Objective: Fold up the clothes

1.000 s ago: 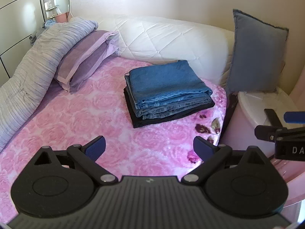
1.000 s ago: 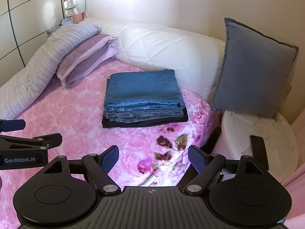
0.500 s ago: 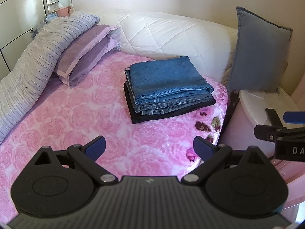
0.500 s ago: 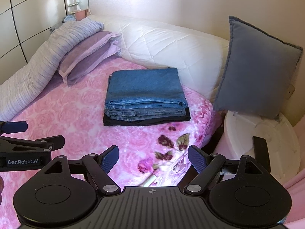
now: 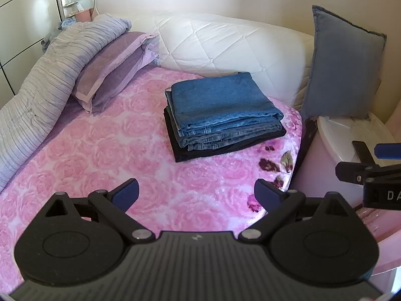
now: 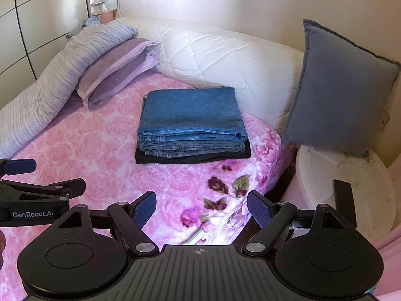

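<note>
A stack of folded clothes (image 5: 220,115), blue jeans on top of a black garment, lies on the pink rose bedspread (image 5: 105,150) near the bed's right edge; it also shows in the right wrist view (image 6: 191,125). My left gripper (image 5: 196,194) is open and empty, held above the bedspread well short of the stack. My right gripper (image 6: 201,209) is open and empty, over the bed's near right edge. Each gripper shows at the edge of the other's view.
A purple pillow (image 5: 112,70) and a striped grey duvet (image 5: 42,87) lie at the left. A white quilted headboard (image 5: 225,45) stands behind. A blue-grey cushion (image 6: 343,87) leans at the right above a white round stand (image 6: 345,183). Wardrobe doors (image 6: 37,20) stand at the left.
Both grippers have drawn back and tilted slightly, so the stack sits a little higher in both views. Both stay open and empty. The stack has not moved.
</note>
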Tool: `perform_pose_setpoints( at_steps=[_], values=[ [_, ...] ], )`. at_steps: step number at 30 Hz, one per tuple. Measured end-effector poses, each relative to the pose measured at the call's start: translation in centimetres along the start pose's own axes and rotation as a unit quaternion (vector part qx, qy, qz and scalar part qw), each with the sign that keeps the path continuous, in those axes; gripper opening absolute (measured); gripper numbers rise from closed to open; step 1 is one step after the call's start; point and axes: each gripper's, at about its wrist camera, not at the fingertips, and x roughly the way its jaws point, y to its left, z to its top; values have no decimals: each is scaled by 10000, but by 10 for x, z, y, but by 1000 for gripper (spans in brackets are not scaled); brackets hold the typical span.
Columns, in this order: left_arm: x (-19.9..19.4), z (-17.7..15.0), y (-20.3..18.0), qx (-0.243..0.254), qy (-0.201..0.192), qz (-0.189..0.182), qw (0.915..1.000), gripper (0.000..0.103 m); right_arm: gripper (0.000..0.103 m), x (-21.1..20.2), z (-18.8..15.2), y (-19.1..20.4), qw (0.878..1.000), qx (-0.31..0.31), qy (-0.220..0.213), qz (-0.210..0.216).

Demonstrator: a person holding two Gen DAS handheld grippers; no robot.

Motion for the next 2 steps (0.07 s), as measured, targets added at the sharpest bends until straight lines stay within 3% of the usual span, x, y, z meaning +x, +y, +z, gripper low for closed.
perform_pose_setpoints(
  at_steps=[2],
  values=[
    [0,0,1,-92,-41,5,9999,97,83,0,0,0,10000,-11,1,4]
  ],
)
